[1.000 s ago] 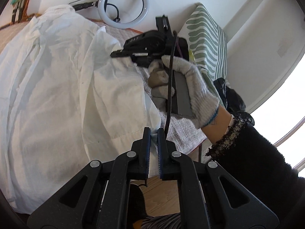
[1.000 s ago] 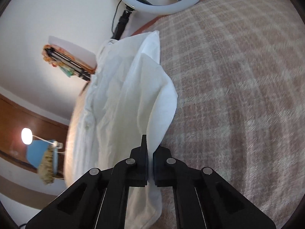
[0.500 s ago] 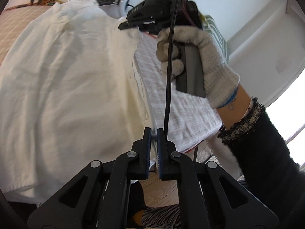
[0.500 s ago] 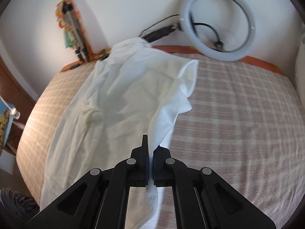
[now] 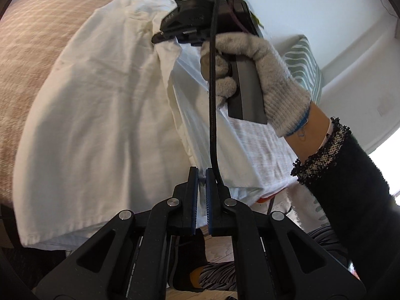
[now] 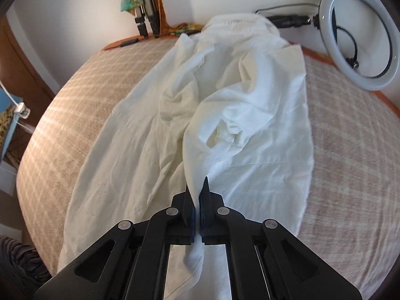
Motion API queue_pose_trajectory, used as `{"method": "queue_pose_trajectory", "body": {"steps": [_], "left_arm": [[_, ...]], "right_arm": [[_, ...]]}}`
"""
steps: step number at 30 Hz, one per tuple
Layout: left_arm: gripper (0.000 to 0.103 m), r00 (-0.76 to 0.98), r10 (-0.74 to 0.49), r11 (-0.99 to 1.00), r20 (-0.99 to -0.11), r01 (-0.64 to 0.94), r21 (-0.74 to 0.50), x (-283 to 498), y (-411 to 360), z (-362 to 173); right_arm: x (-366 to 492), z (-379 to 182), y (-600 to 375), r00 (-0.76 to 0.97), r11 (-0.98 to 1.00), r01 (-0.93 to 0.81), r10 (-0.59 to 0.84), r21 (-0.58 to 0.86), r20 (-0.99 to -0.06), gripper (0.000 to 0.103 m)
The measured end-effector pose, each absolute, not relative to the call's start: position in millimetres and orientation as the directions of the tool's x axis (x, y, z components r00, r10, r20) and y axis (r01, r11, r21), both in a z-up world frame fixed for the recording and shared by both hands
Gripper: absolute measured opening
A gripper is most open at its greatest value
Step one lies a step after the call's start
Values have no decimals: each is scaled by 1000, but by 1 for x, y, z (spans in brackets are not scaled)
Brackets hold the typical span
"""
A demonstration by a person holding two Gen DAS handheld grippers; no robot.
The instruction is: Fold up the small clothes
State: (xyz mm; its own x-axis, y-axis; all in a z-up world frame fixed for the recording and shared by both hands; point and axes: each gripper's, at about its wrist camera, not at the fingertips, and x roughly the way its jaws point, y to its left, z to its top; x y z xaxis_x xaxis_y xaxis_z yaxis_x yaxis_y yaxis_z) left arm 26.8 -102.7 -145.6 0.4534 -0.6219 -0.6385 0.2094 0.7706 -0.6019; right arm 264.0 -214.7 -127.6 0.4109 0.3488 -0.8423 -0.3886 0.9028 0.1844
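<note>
A white garment (image 6: 225, 115) lies spread on the checked beige bedcover (image 6: 355, 165); it also shows in the left wrist view (image 5: 100, 115). My left gripper (image 5: 202, 172) is shut on the garment's near edge by the bed's side. My right gripper (image 6: 197, 187) is shut on a fold of the same garment and holds it raised over the cloth. In the left wrist view the right gripper (image 5: 160, 38) shows at the top, in a gloved hand (image 5: 262, 75), pinching the cloth's far edge.
A ring light (image 6: 360, 40) leans on the wall behind the bed. Tripod legs (image 6: 147, 22) stand at the back left. A striped green cushion (image 5: 305, 70) stands at the right. The wooden floor (image 5: 220, 252) shows below the bed edge.
Both grippers have carried the garment's side across towards the left over the rest of the cloth. The right gripper has swung round so the whole garment now lies ahead of it.
</note>
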Motion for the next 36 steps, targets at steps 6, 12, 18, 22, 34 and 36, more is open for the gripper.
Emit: {"method": "queue_pose_trajectory", "body": {"steps": [6,12,18,22,34,36], "left_arm": [[3,442,-611,784,-657,225,-578,24,-105,-147],[3,443,-602,795,-664,259,-549,22,-101,-138],[4,427,-586,810,-689,313,-496,7,-87,-129],[12,477,-523,852,-706,311,-421,-3,-67,-119],[30,558,-346,931,-754,101,-352,11,12,-124],[30,569,-330,939,-753,117,-323,19,11,-121]], "right_arm": [[267,-125,-242,344,855,-353,497,380,-797,12],[216,-76,-312,440,811,-297,585,504,-682,24],[134,-79,-361,446,848,-216,526,484,-724,26],[101,-114,-367,364,839,-184,542,512,-757,41],[70,-146,-345,271,856,-283,505,433,-820,1],[65,-140,-334,296,875,-337,448,346,-844,0]]}}
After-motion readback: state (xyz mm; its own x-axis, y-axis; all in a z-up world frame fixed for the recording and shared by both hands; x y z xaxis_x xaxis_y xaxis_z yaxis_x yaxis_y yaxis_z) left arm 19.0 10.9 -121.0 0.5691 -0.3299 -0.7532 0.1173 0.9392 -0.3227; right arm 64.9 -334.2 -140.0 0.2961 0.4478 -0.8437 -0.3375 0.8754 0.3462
